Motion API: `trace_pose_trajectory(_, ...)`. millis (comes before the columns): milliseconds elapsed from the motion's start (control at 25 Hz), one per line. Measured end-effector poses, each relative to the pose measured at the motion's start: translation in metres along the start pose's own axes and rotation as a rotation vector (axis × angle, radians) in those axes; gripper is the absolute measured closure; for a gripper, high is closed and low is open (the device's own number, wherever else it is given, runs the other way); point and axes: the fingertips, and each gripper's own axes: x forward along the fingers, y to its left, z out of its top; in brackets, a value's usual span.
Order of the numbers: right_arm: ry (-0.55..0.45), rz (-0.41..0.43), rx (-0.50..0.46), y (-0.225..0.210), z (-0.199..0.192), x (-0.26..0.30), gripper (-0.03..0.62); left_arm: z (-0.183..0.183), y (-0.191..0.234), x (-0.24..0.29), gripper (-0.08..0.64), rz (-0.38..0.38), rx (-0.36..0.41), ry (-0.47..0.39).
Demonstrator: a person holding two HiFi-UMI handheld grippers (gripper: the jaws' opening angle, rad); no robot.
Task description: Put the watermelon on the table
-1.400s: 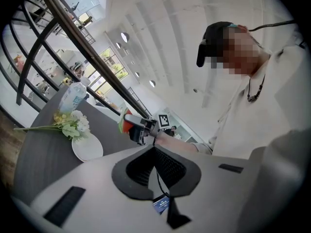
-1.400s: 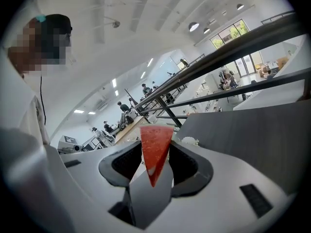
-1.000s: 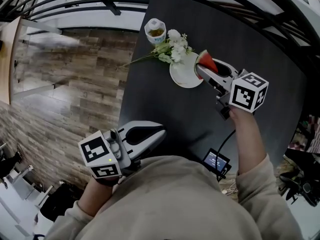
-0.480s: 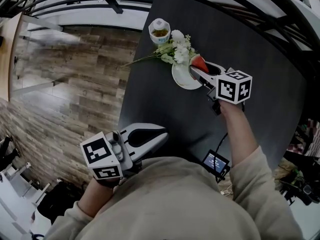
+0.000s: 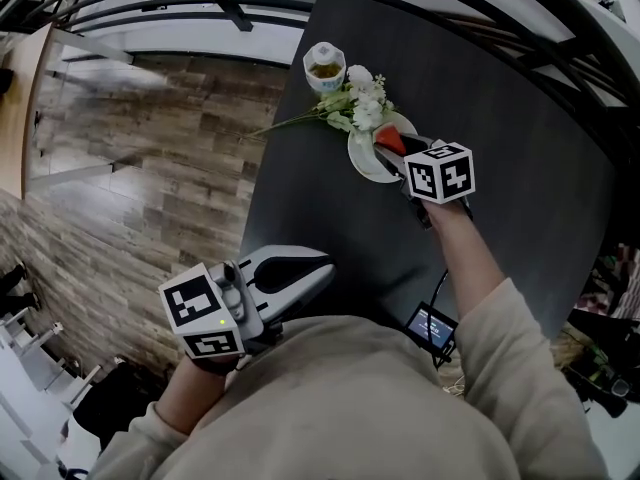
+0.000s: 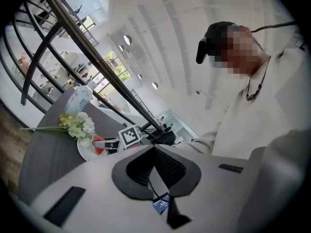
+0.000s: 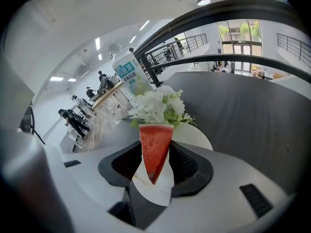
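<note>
Plainly, the head view hides a good deal. The marker cube of the right gripper [image 5: 392, 150] covers most of its jaws, so only the tips show, with a red bit of the watermelon [image 5: 389, 140] between them. They sit over the round white plate [image 5: 360, 160], at 1 o'clock in the frame. Whether the slice touches the plate cannot be told here. White flowers [image 5: 360, 96] with green leaves lie at the plate's 11 o'clock edge. A cup [image 5: 326, 66], seen from above, stands further along the same line. The counter [image 5: 520, 158] is dark, matte and curved at its rim. At 7 o'clock the left gripper [image 5: 316, 268], a smooth white shell, is at the counter's near edge. A small device with a lit screen [image 5: 432, 322] is half covered by the beige sleeve [image 5: 520, 368] at 5 o'clock. Wood-plank floor [image 5: 150, 178] fills the left.

In the left gripper view, the ribbed black pads meet along one line, so the jaws are together with nothing between them. The plate, flowers and cup are small at 9 o'clock, and the person's face is blurred over.

In the right gripper view, the jaws are clamped on the watermelon, a thin red wedge with a pale green rind on top and its point downward. Its tip hangs over the plate, and contact there is unclear. The flowers crowd just behind at 12 o'clock, and the cup leans at 11 o'clock.
</note>
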Motion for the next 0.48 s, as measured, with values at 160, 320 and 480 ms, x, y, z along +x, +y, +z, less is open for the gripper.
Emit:
trace_pose_trajectory(160,0.026,-0.05,-0.048,-0.006,-0.003,0.007,0.405,-0.002,-0.005,0.002,0.558,-0.005,-0.001,0.007)
trace_pose_trajectory(320,0.033,-0.074,-0.066,-0.009,-0.002,0.012,0.405,-0.004,-0.009,0.007,0.558,-0.016,0.008,0.017)
trace_pose_trajectory(480,0.035,-0.023,-0.016,-0.009,-0.005,0.011,0.394,-0.005,-0.013,0.002,0.558,-0.001,0.03,0.035)
